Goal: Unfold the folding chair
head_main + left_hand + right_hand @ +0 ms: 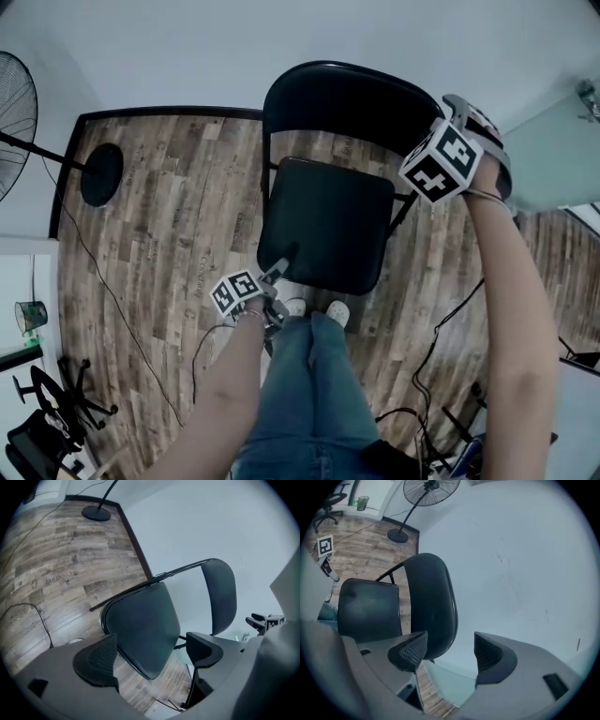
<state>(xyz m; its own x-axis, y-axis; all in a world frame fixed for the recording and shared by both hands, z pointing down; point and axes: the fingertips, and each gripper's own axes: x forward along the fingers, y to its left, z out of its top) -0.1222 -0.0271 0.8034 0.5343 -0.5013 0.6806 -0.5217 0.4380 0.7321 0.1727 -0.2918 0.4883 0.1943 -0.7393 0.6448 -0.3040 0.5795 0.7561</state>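
The black folding chair stands opened on the wood floor, its seat (323,225) flat and its backrest (347,98) toward the white wall. My left gripper (279,270) hovers at the seat's near left corner, jaws open. In the left gripper view (150,653) the seat (140,625) shows beyond the gap, untouched by either pad. My right gripper (457,105) is raised beside the backrest's right top edge. In the right gripper view (449,652) its jaws stand apart with only wall between them, and the backrest (429,602) lies just ahead to the left.
A standing fan's round base (101,173) and pole are at the far left, with a cable (112,291) trailing across the floor. The person's legs (309,375) stand right behind the seat. An office chair (47,422) sits at the lower left. More cables lie at the lower right.
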